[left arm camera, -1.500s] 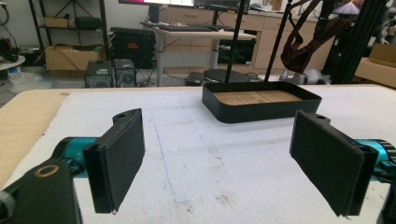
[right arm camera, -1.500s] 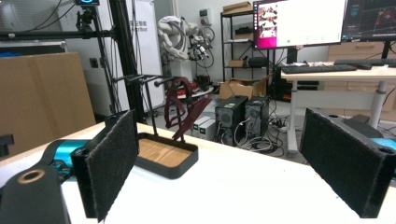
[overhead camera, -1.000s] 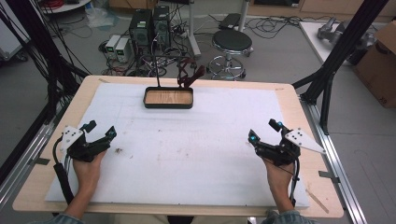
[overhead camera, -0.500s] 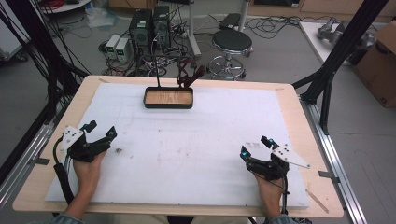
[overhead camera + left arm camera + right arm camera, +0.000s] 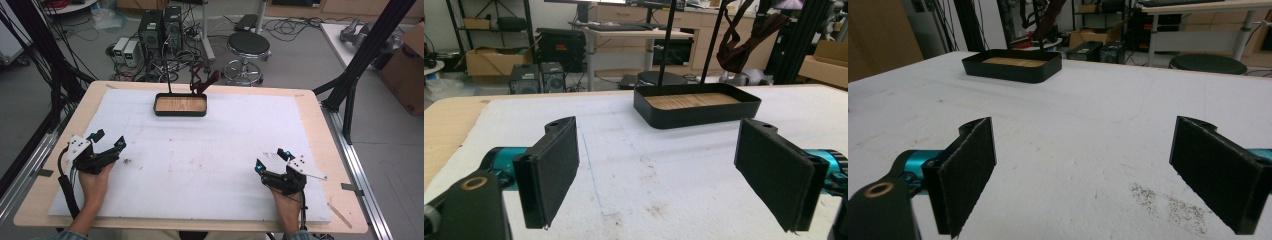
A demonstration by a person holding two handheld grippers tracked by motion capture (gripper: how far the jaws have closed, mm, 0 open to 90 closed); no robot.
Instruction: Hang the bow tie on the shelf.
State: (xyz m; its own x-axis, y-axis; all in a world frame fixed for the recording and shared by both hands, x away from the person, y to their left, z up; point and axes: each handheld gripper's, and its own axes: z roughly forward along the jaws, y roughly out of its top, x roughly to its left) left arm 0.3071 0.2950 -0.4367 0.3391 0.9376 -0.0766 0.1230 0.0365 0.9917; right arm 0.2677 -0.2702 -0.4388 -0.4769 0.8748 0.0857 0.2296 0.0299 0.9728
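Note:
A black tray (image 5: 180, 112) with a wooden floor sits at the far middle of the white mat (image 5: 210, 150). It shows ahead in the left gripper view as the tray (image 5: 696, 114) and far left in the right gripper view as the tray (image 5: 1013, 68). My left gripper (image 5: 109, 139) rests at the mat's left, open, nothing between its jaws. My right gripper (image 5: 271, 160) is low at the front right, open and empty. Both pairs of jaws point toward the far side: left gripper (image 5: 659, 175), right gripper (image 5: 1088, 175).
A dark red cloth (image 5: 200, 80) hangs on a black stand just behind the tray. The wooden table (image 5: 320, 130) frames the mat. Dark specks (image 5: 1168, 205) lie on the mat near my right gripper. A stool (image 5: 248, 46) and computers (image 5: 160, 25) stand on the floor beyond.
My right gripper has drawn back toward the front edge and shifted left. The left gripper has stayed where it was.

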